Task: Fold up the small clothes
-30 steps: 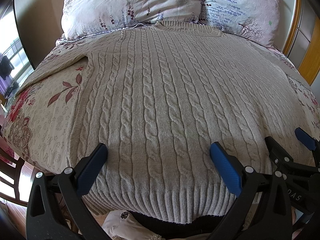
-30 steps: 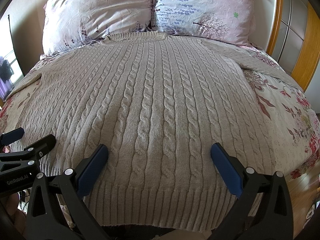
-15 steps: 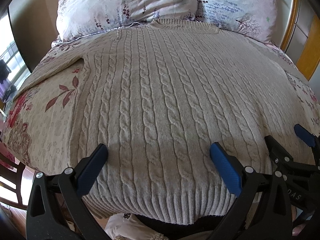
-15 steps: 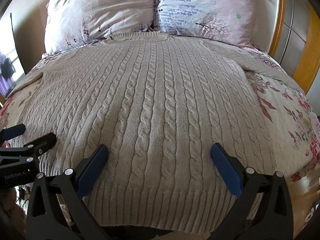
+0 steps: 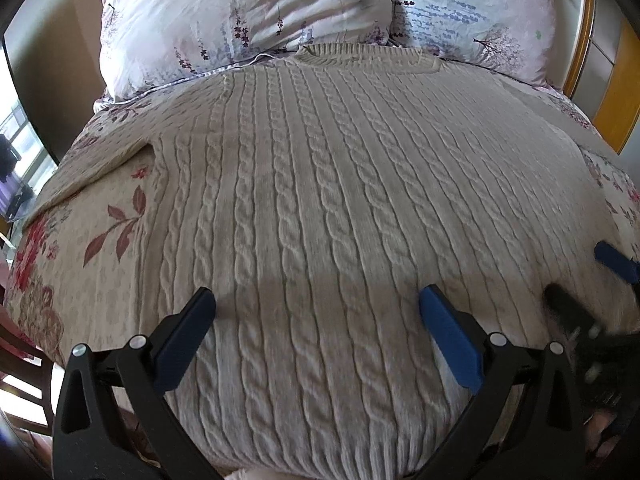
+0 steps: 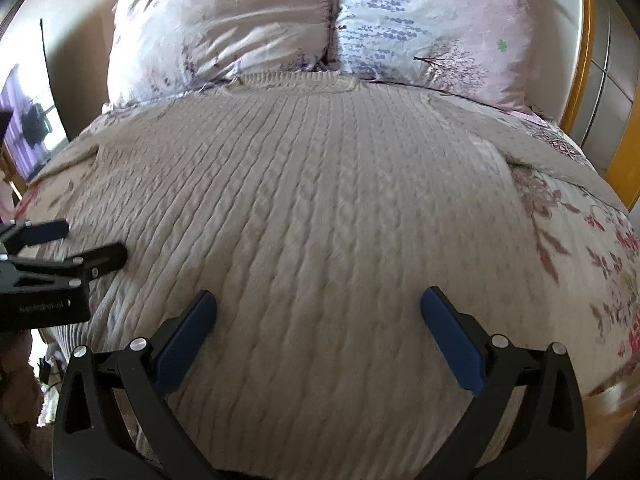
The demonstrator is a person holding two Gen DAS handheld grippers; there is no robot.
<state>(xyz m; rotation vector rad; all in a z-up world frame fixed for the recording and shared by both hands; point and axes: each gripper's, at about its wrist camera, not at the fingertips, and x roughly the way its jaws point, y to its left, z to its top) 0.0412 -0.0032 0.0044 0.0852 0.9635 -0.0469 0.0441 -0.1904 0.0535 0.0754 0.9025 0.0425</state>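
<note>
A beige cable-knit sweater (image 5: 320,208) lies flat, front up, on the bed, with its collar toward the pillows and its ribbed hem nearest me. It also fills the right wrist view (image 6: 320,220). My left gripper (image 5: 316,312) is open and empty, just above the sweater's lower left part. My right gripper (image 6: 318,316) is open and empty above the lower right part. Each gripper shows at the edge of the other's view: the right gripper (image 5: 588,280) and the left gripper (image 6: 84,244).
The floral bedspread (image 5: 80,248) shows on both sides of the sweater. Two floral pillows (image 5: 248,20) lean at the head of the bed. A wooden headboard edge (image 6: 588,60) stands at the right. A dark chair (image 5: 24,364) is at the bed's left side.
Both grippers have moved forward over the sweater toward the collar. The hem has slid lower in both views. Both stay open.
</note>
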